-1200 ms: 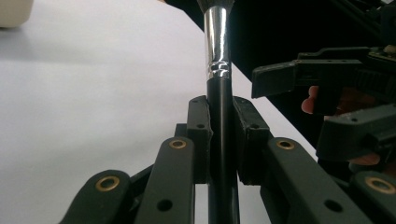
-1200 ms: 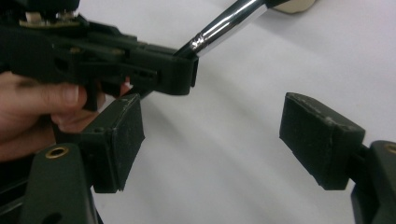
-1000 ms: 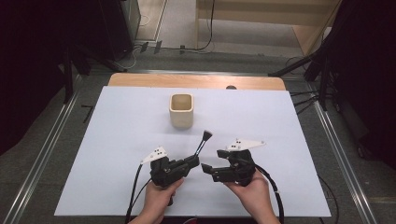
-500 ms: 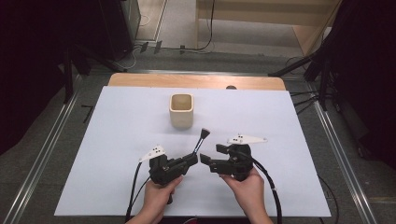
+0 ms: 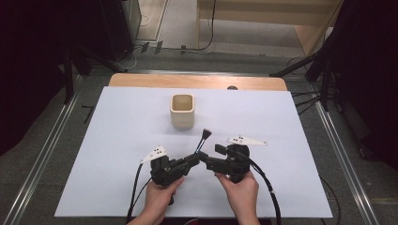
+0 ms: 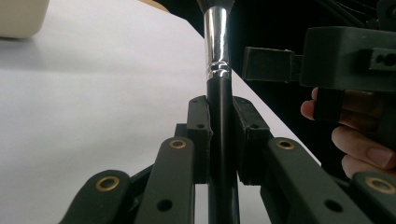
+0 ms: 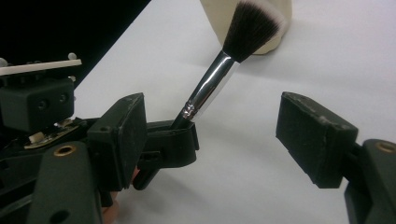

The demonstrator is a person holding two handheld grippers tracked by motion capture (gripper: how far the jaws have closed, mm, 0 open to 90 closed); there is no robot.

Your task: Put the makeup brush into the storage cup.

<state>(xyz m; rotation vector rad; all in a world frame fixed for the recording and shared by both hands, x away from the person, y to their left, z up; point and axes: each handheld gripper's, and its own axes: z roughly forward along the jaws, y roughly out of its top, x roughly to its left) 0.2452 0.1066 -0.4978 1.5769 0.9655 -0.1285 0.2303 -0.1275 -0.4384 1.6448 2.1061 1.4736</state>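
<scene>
A makeup brush (image 5: 202, 141) with a black handle, silver ferrule (image 6: 218, 42) and dark, white-tipped bristles (image 7: 250, 28) stands tilted above the white table. My left gripper (image 5: 193, 157) is shut on its handle, the jaws pressed against both sides in the left gripper view (image 6: 220, 122). My right gripper (image 5: 208, 161) faces it from the right, almost touching. Its pads (image 7: 314, 140) stand wide open with nothing between them, and the left gripper (image 7: 161, 140) with the brush (image 7: 210, 88) shows just ahead. A beige square cup (image 5: 181, 110) stands upright farther back on the table.
The white sheet (image 5: 291, 122) covers the table, with a wooden strip (image 5: 197, 81) along its far edge. Metal rails (image 5: 345, 154) run along both sides. Cables trail from both grippers toward the near edge. The right hand's fingers (image 6: 359, 149) show in the left gripper view.
My right gripper has moved slightly forward and in toward the left gripper and the brush. The left gripper and brush have barely shifted.
</scene>
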